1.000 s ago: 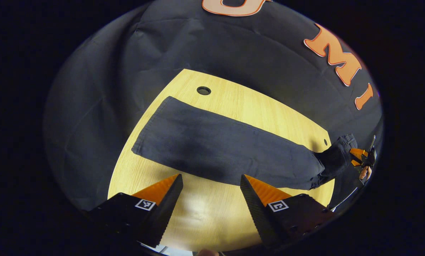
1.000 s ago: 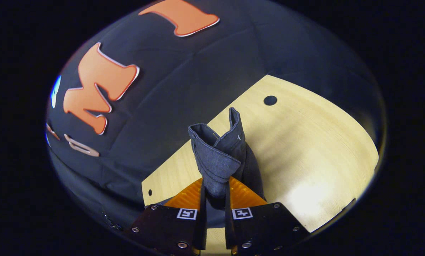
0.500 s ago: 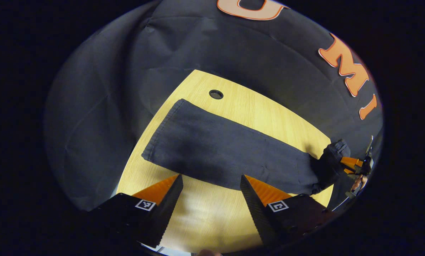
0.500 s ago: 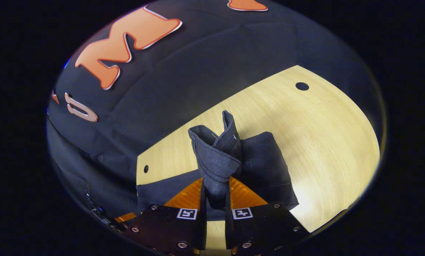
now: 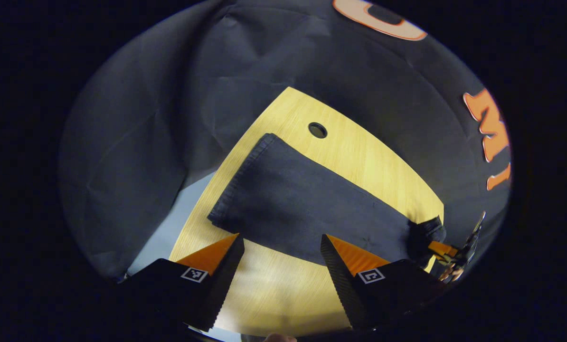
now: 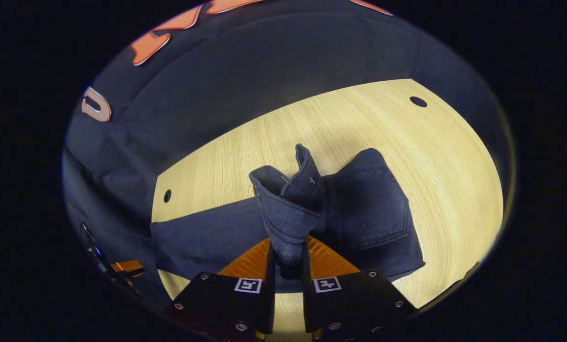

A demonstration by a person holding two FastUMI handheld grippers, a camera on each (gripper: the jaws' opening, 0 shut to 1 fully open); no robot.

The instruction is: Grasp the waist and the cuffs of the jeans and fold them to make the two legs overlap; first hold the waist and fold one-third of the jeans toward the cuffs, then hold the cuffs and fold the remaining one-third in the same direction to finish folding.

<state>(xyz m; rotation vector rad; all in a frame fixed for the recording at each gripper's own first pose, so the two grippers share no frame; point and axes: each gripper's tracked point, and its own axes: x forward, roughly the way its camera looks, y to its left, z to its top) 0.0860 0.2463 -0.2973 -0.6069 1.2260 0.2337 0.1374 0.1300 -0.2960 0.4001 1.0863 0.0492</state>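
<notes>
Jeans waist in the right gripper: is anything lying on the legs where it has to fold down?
Nothing visible. The right gripper pinches the waist; the legs lie flat and bare on the table, toward the cuffs.

Left tool (image 5: 281, 247): two wedge-shaped fingers with serrated inner faces, each on a black block bearing a small square black-and-white marker. Right tool (image 6: 288, 259): matching black blocks, each with a square marker and round silver screw heads at the corners.
</notes>
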